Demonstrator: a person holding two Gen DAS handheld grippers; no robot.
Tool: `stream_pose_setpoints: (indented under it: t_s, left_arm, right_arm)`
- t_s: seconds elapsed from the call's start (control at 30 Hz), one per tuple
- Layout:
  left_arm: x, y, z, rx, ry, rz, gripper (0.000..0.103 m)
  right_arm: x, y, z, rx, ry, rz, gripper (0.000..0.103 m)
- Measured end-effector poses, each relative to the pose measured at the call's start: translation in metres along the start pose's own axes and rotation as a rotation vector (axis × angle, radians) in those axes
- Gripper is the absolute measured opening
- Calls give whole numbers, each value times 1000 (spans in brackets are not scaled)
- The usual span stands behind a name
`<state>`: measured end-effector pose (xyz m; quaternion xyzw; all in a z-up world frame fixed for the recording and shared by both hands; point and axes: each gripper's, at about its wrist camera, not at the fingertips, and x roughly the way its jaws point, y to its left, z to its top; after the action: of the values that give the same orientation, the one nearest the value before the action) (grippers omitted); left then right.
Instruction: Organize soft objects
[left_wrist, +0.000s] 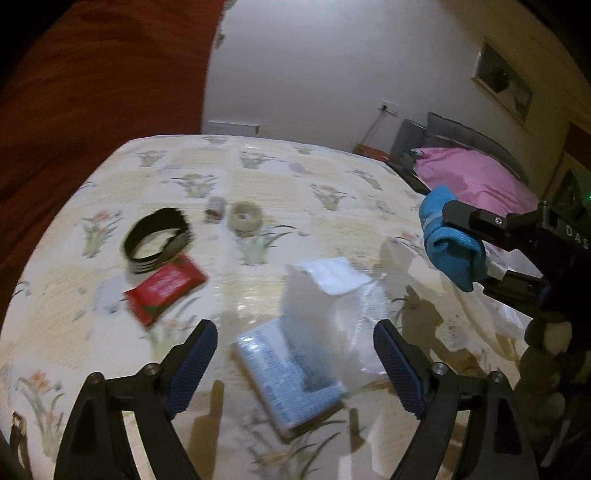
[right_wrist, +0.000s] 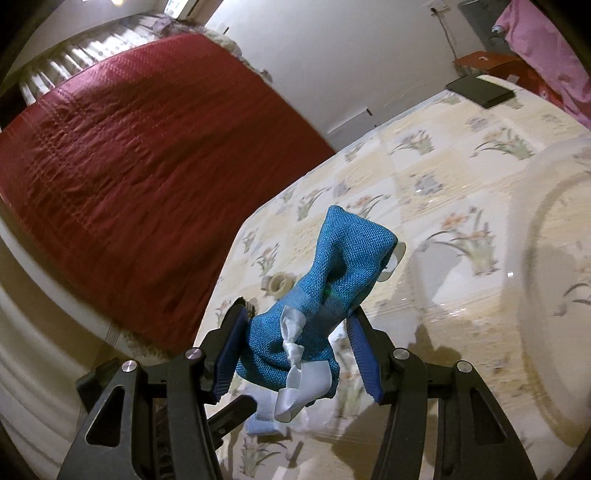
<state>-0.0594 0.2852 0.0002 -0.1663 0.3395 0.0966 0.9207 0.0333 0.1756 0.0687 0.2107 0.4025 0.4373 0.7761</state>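
Right tongs clamped the blue knit cloth, held off the bench at right of frame. Left tongs gaped wide, empty, above the clear plastic packet, long axis running lower-left to upper-right; left nearer.

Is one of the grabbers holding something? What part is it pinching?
Yes. The right gripper pinches the blue cloth pouch near its lower end, by the white ribbon. The left gripper is open and holds nothing.
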Motion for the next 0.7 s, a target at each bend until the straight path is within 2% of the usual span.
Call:
stream_pose_setpoints:
  t_s: [0.23, 0.37, 0.63, 0.7]
  left_arm:
    - [20, -13, 14, 35, 22, 11, 90]
    - [30, -23, 23, 95, 16, 45, 90]
    - [64, -33, 30, 195, 80, 102, 90]
    - [70, -36, 31, 209, 90, 105, 84]
  right_arm:
    - [-18, -12, -2, 7, -29, -15, 57]
    - [-25, -20, -2, 22, -39, -11, 57]
    - [-38, -33, -1, 39, -54, -10, 58]
    - [-40, -37, 0, 46, -58, -14, 58]
